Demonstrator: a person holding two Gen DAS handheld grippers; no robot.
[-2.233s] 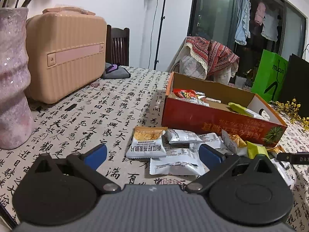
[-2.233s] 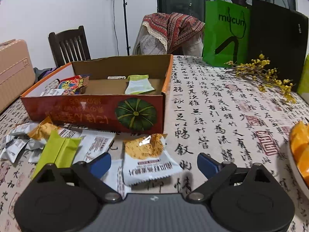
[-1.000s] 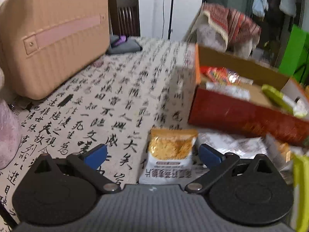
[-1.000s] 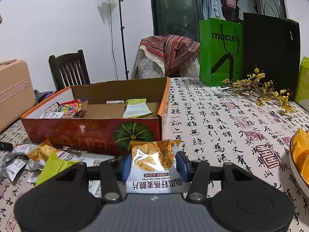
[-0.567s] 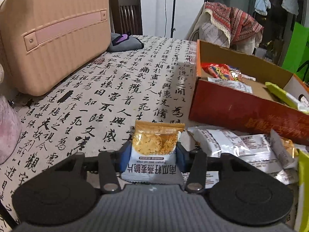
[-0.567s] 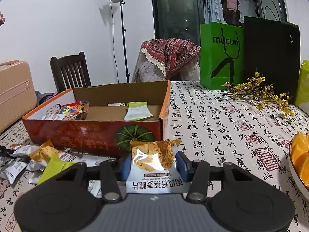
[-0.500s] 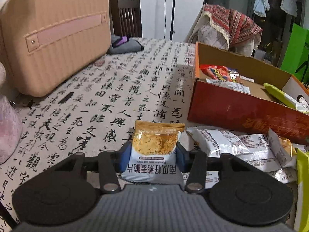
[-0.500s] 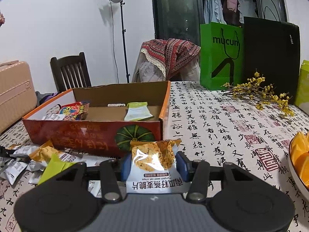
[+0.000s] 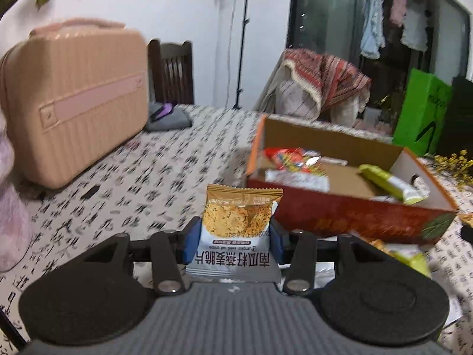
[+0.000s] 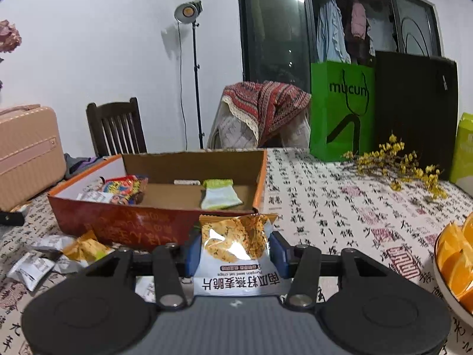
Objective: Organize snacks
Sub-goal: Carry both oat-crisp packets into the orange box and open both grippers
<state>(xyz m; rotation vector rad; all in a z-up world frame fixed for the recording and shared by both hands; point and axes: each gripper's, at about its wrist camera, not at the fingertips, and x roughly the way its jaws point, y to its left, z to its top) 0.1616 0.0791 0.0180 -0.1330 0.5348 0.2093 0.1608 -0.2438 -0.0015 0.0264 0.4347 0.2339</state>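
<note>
My left gripper is shut on a white-and-gold oat crisp packet and holds it above the table, left of the red cardboard box. My right gripper is shut on a second oat crisp packet, held in front of the same box. The box holds a red snack bag and a green-and-white packet. Several loose packets lie on the table in front of the box's left part.
A pink suitcase stands at the left. A pink vase is at the near left edge. A bowl of orange slices sits at the right. Yellow flowers, a green bag and chairs stand behind.
Both grippers closed on their oat crisp packets about a second ago. Since half a second ago, both have lifted their packets higher; the left one rose clear of the table.
</note>
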